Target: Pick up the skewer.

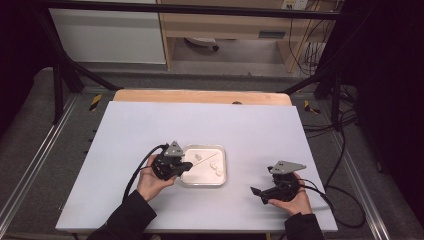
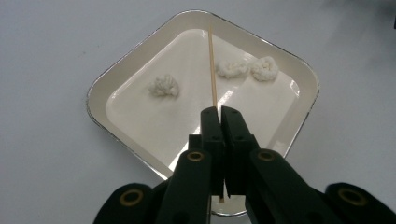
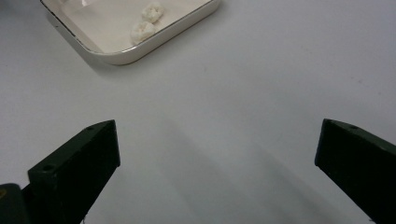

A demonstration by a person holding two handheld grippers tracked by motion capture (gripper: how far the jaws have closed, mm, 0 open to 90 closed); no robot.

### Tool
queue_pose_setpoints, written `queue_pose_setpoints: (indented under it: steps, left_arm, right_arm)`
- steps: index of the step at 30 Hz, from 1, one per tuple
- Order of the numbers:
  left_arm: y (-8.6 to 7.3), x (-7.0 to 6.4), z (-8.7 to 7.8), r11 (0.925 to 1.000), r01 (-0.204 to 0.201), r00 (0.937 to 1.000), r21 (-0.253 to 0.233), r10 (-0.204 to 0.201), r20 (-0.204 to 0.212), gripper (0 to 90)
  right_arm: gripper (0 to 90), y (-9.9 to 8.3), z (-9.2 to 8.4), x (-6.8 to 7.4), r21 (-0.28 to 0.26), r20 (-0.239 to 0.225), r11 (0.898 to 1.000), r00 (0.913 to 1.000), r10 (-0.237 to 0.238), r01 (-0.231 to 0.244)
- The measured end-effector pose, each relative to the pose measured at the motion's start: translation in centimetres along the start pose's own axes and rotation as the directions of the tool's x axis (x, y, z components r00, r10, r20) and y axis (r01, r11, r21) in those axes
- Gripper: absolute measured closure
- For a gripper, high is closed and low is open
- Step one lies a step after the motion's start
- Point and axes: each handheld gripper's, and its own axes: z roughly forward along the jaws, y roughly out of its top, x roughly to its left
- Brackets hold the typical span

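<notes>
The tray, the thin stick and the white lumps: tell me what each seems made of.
Tray: likely metal under cream enamel, going by the bright silvery rim and glossy glare inside; could be coated plastic.
Stick: pale tan, matte, very thin, probably bamboo or wood. The left gripper jaws pinch it.
Three white lumps: crumpled, fluffy, matte, perhaps cotton or soft food; unclear.

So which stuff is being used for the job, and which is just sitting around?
In use:
- left gripper, shut on a thin wooden stick
- white tray
- three white fluffy lumps in the tray

Just around:
- right gripper, open and empty over bare table
- cupboard and cables behind and beside the table
</notes>
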Motion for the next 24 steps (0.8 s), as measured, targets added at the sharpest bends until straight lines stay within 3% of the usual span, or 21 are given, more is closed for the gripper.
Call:
queue_pose_setpoints:
  steps: [7, 10, 15, 16, 17, 18, 21, 22, 23, 24]
  left_arm:
    - [0.7, -0.4, -0.2, 0.9999, -0.017, 0.9998, -0.001, 0.017, 0.006, 88.7]
    - [1.2, -1.0, -0.1, 0.9994, -0.033, 0.9993, -0.002, 0.033, 0.014, 88.7]
    - [1.6, -1.5, 0.1, 0.9989, -0.047, 0.9987, 0.002, 0.047, 0.022, 88.7]
    - [1.8, -1.8, 0.1, 0.9983, -0.058, 0.998, 0.007, 0.058, 0.026, 88.7]
    - [1.8, -1.8, 0.1, 0.9983, -0.058, 0.998, 0.007, 0.058, 0.026, 88.7]
    - [2.0, -1.9, 0.2, 0.9982, -0.059, 0.9979, 0.006, 0.059, 0.028, 88.7]
    - [2.4, -2.3, 0.3, 0.997, -0.076, 0.9966, 0.014, 0.075, 0.033, 88.7]
    - [2.6, -2.5, 0.4, 0.9968, -0.079, 0.9963, 0.014, 0.078, 0.035, 88.7]
    - [2.7, -2.7, 0.5, 0.9962, -0.086, 0.9956, 0.014, 0.085, 0.038, 88.7]
    - [2.9, -2.8, 0.6, 0.9955, -0.093, 0.9949, 0.019, 0.092, 0.04, 88.7]
  right_arm:
    - [1.3, 1.2, 0.2, 1.1, 0.015, 0.016, 0.997, 0.9968, -0.078, 0.078]
    - [1.6, 1.9, 0.2, 1.8, 0.023, 0.037, 0.99, 0.9898, -0.138, 0.137]
    - [2.2, 2.6, 0.3, 2.3, 0.027, 0.045, 0.983, 0.9824, -0.181, 0.18]
    - [2.8, 3.0, 0.3, 2.7, 0.03, 0.051, 0.977, 0.9754, -0.215, 0.213]
    - [2.8, 3.0, 0.3, 2.7, 0.03, 0.051, 0.977, 0.9754, -0.215, 0.213]
    - [3.7, 3.3, 0.3, 3.0, 0.033, 0.054, 0.97, 0.9687, -0.242, 0.241]
    - [4.0, 3.7, 0.4, 3.3, 0.042, 0.059, 0.963, 0.9612, -0.269, 0.267]
    - [4.8, 4.0, 0.5, 3.5, 0.053, 0.068, 0.953, 0.9513, -0.301, 0.297]
    - [4.8, 4.0, 0.5, 3.5, 0.053, 0.068, 0.953, 0.9513, -0.301, 0.297]
    - [5.7, 4.3, 0.6, 3.7, 0.06, 0.067, 0.944, 0.9419, -0.329, 0.325]
